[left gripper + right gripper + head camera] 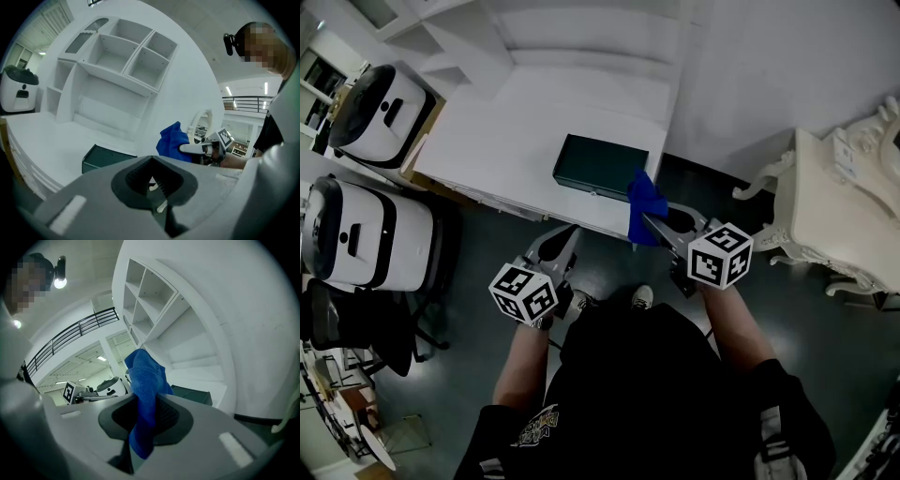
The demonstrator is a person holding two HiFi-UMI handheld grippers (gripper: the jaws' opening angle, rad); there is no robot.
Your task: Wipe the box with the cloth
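Observation:
A dark green box (pixel 598 167) lies on the white desk (pixel 497 141), near its front edge. My right gripper (pixel 649 221) is shut on a blue cloth (pixel 645 201), which it holds in the air just off the box's right front corner. In the right gripper view the cloth (pixel 145 380) sticks up from between the jaws, with the box (pixel 193 395) beyond it. My left gripper (pixel 564 236) hangs below the desk's front edge, shut with nothing in it. The left gripper view shows the box (pixel 105 158) ahead and the cloth (pixel 171 140) to the right.
A white shelf unit (pixel 581 42) stands at the back of the desk. Two white and black machines (pixel 380 112) (pixel 366 234) sit to the left. An ornate white table (pixel 834 211) stands at the right. The person stands on a dark floor (pixel 609 267) before the desk.

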